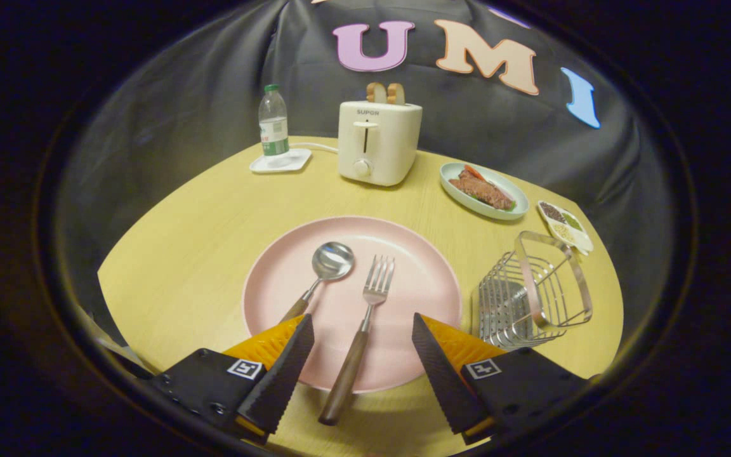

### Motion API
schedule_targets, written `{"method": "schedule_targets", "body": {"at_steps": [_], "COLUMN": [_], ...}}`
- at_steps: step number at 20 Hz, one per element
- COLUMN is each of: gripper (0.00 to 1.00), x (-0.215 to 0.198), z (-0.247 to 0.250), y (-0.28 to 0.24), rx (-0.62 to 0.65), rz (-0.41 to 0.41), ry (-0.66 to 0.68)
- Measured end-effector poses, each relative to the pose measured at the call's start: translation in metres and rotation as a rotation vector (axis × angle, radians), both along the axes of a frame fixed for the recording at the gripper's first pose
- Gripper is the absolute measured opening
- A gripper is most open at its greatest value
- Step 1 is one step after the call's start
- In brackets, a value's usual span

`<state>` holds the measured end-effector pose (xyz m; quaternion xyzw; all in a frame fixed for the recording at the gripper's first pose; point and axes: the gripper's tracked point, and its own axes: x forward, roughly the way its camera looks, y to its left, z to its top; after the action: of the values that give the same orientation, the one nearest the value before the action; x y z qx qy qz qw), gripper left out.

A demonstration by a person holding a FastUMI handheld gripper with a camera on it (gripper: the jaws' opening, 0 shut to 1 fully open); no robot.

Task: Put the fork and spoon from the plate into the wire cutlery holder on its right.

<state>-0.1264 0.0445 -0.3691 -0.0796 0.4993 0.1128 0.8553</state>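
Gripper [362, 327] open, fingers [283, 368] spread wide, hanging above the near rim of the plate [429, 279]; nothing held. Each finger base carries a small square marker tag.

Fork [360, 336] lies between the fingers, wooden handle pointing toward the gripper and sticking out over the plate's near rim onto the table [200, 216], tines pointing away. No finger touches it.

Spoon [321, 273] just left of the fork, also on the plate, bowl facing up at the far end, its handle running under the left finger and partly hidden there.

Plate pink, round, in the middle of the yellow wooden table.

Holder [533, 292], wire, stands just right of the plate, on the table, near the right finger, with a looped handle on top. Nothing visible inside.

Beyond the holder: small tray [565, 226] with compartments of grains or seeds. Left of that, pale oval dish [483, 190] with brown food and a bit of red.

Far centre: cream toaster [378, 143], "SUPOR" printed near its top, two slices of bread sticking up from the slots, lever and knob on the front. Its cord runs left toward a white square coaster [280, 161] where a clear bottle [273, 124] stands, green cap, green-white label too small to read.
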Motion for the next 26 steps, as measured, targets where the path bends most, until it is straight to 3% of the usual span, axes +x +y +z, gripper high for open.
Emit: {"method": "schedule_targets", "body": {"at_steps": [6, 12, 13, 15, 19, 20, 26], "gripper": [0.96, 0.45, 0.45, 0.31, 0.26, 0.14, 0.09], "x": [-0.006, -0.007, -0.005, -0.007, -0.004, -0.006, -0.007], "z": [-0.015, -0.017, -0.022, -0.017, -0.011, -0.016, -0.016], "y": [-0.001, 0.002, -0.001, -0.002, -0.007, -0.008, -0.014], "rx": [-0.014, -0.012, -0.018, -0.024, -0.025, -0.014, -0.028], "rz": [0.001, 0.001, -0.005, -0.015, -0.033, -0.038, -0.03], "ry": [0.065, 0.088, 0.087, 0.094, 0.095, 0.114, 0.138]}}
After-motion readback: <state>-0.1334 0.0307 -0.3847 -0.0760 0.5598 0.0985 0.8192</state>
